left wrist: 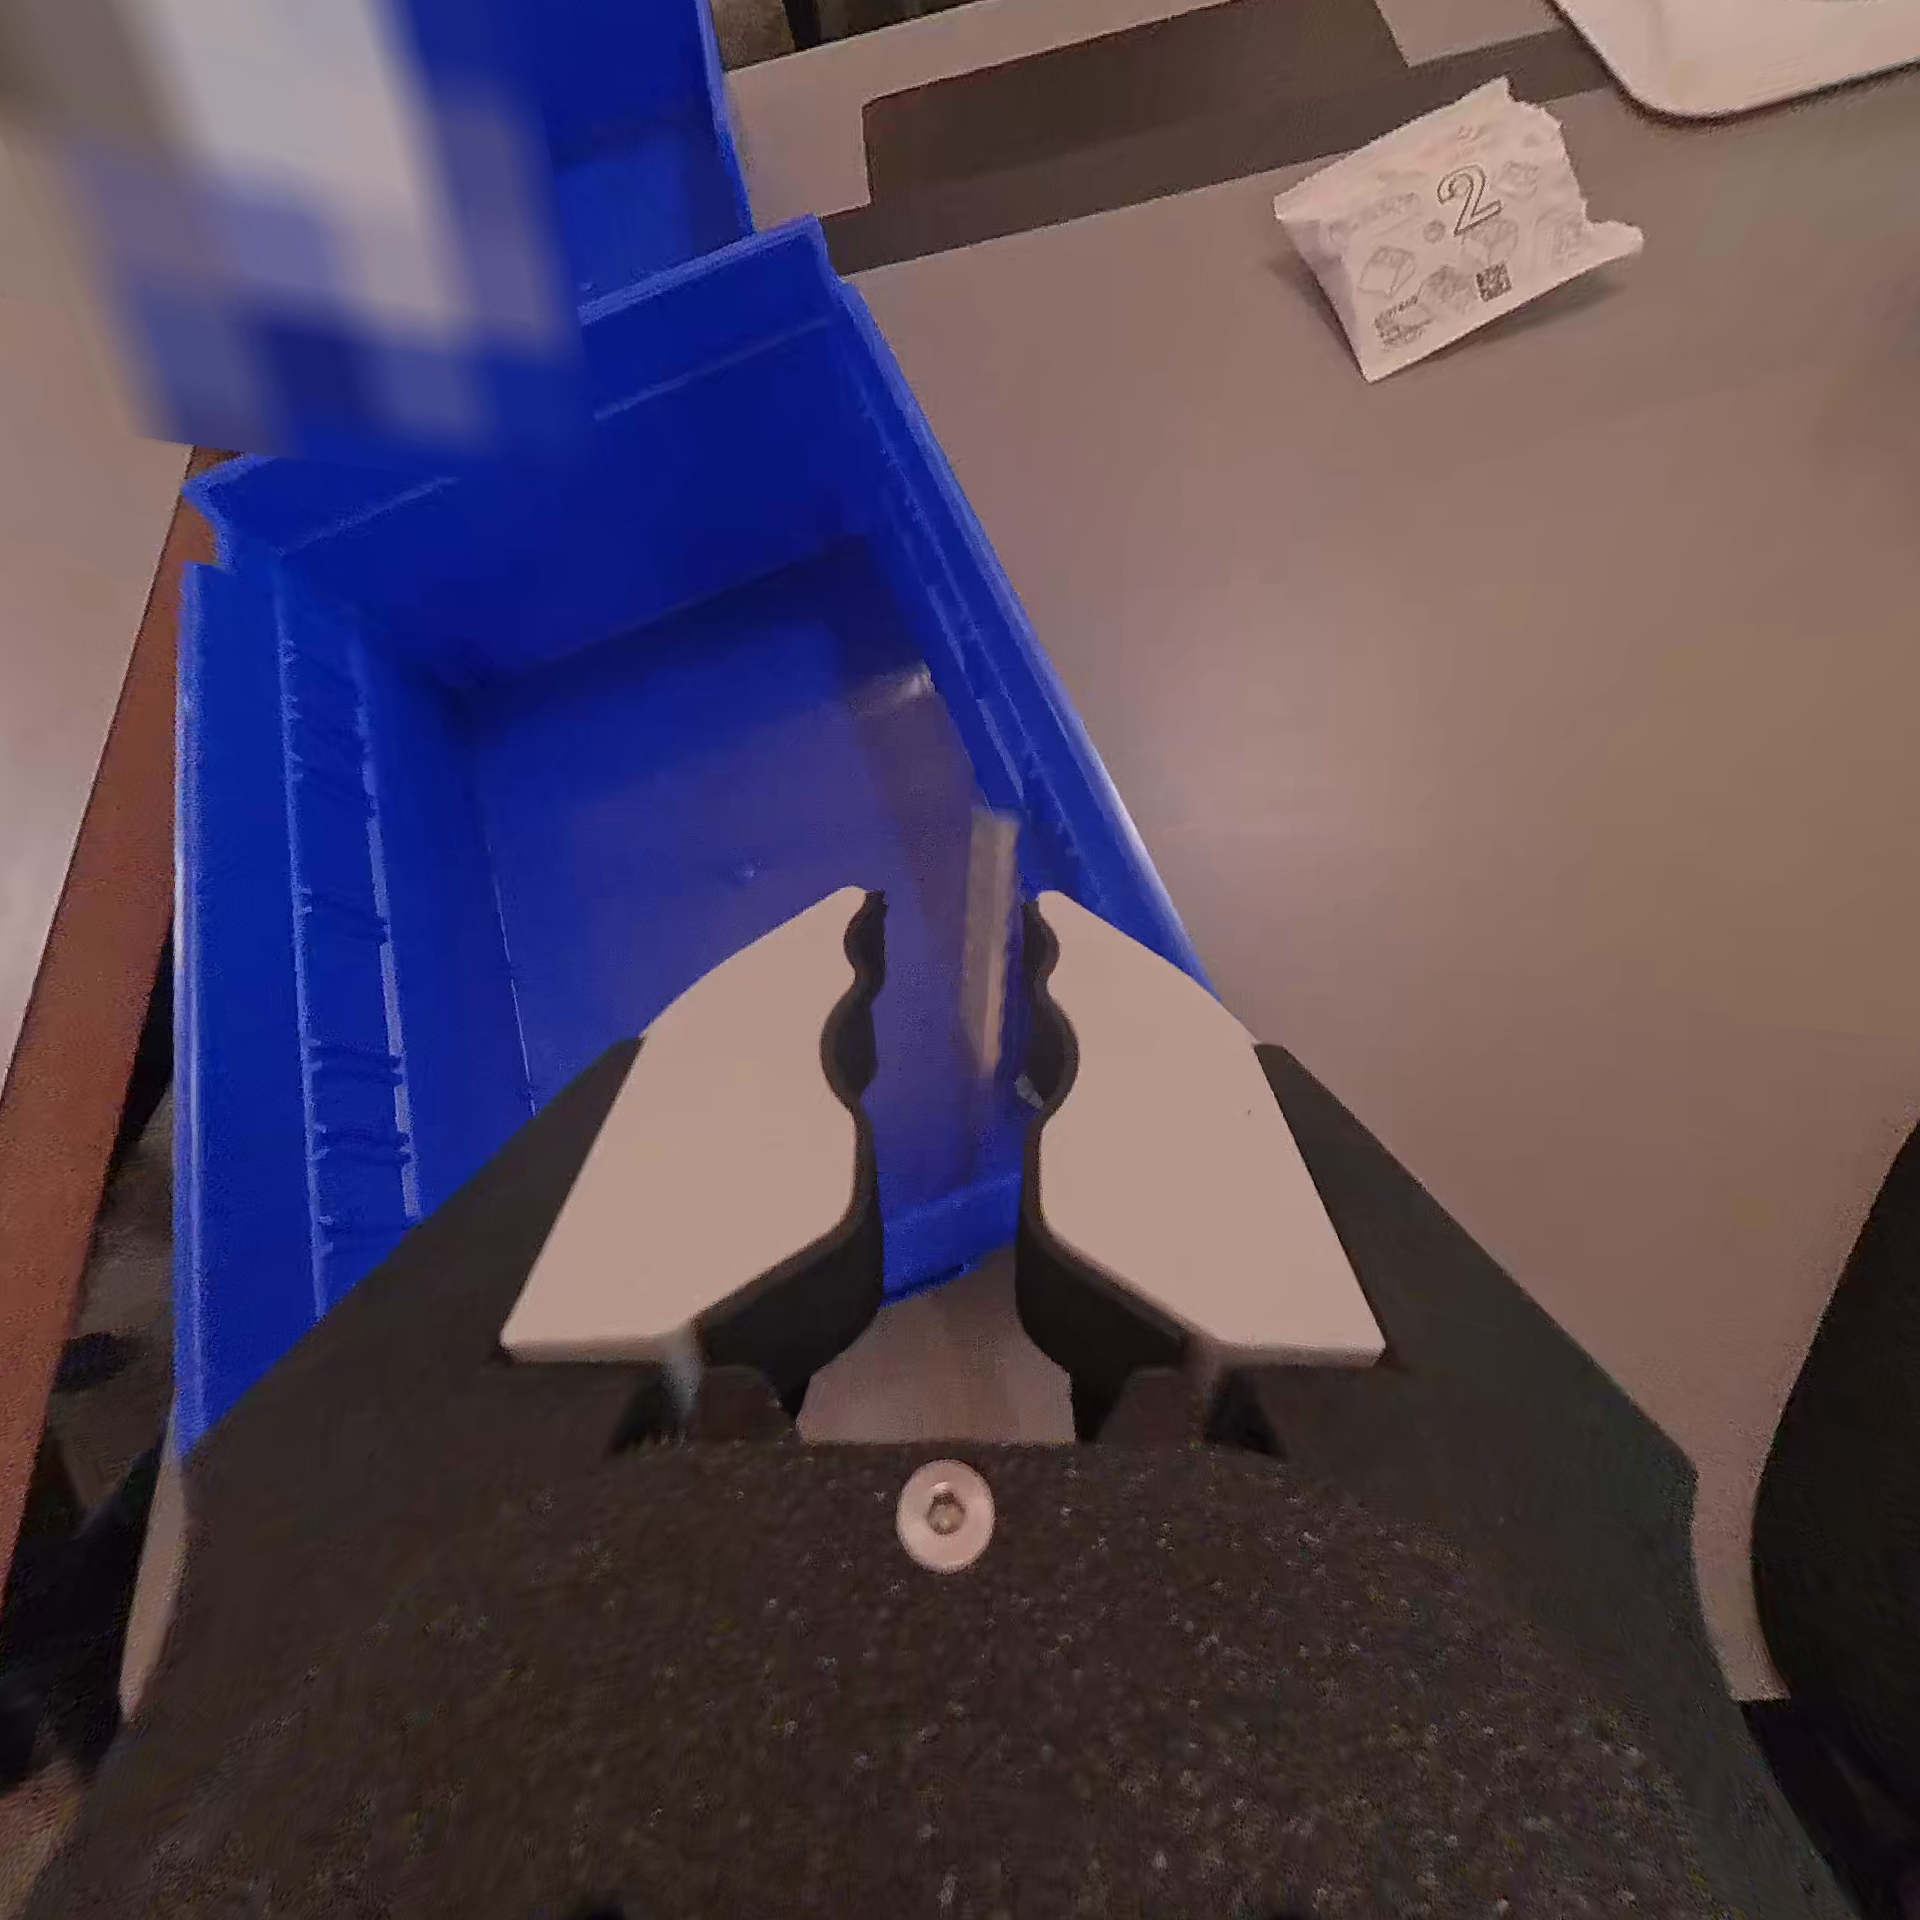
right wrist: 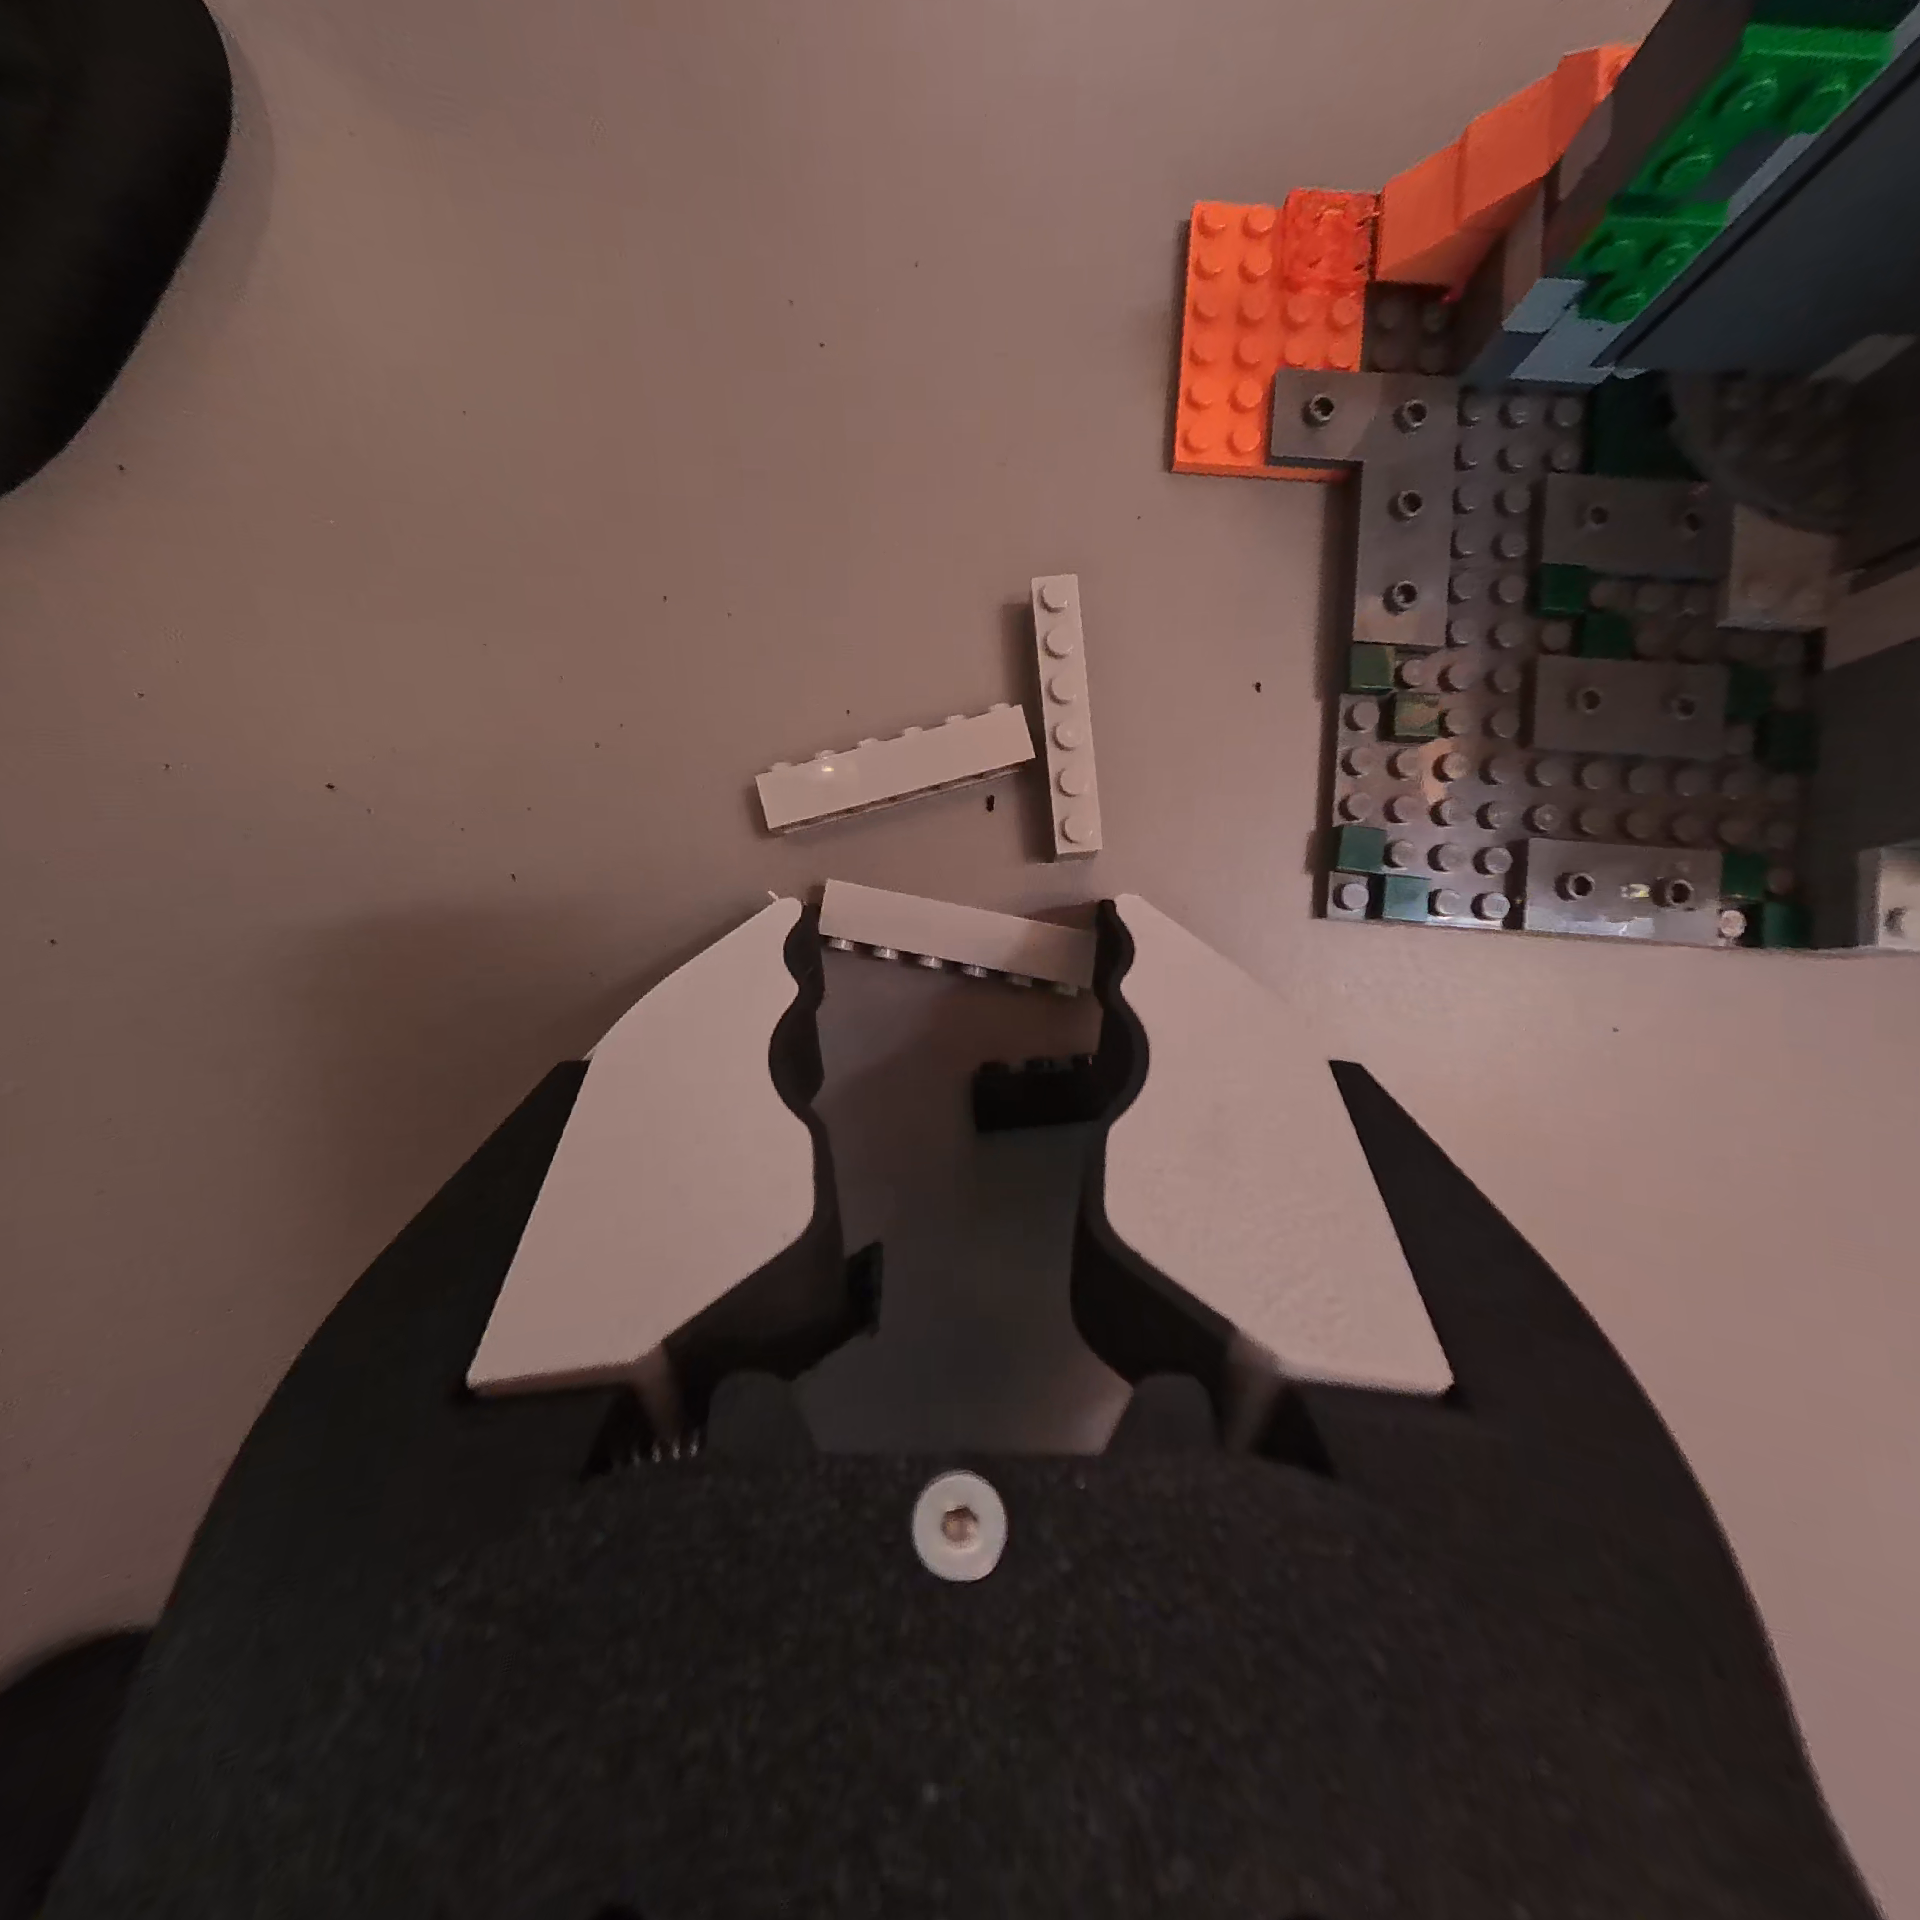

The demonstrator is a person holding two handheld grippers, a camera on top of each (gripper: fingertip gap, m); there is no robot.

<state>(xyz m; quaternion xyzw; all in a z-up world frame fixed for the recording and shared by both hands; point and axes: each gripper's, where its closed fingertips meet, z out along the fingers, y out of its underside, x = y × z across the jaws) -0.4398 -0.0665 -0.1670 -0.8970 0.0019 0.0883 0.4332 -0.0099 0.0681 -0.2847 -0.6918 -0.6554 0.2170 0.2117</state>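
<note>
Left wrist view: left gripper (left wrist: 951, 914) released, jaws parted over the blue bin (left wrist: 343, 831); a blurred clear strip (left wrist: 987, 935) sits between them, contact undeterminable. White printed packet (left wrist: 1455, 223) at one o'clock.

Right wrist view: right gripper (right wrist: 961, 914) clamps a grey brick (right wrist: 956, 925) endwise. Two grey bricks (right wrist: 894, 779) at twelve o'clock; studded model (right wrist: 1558, 675) at two.
</note>
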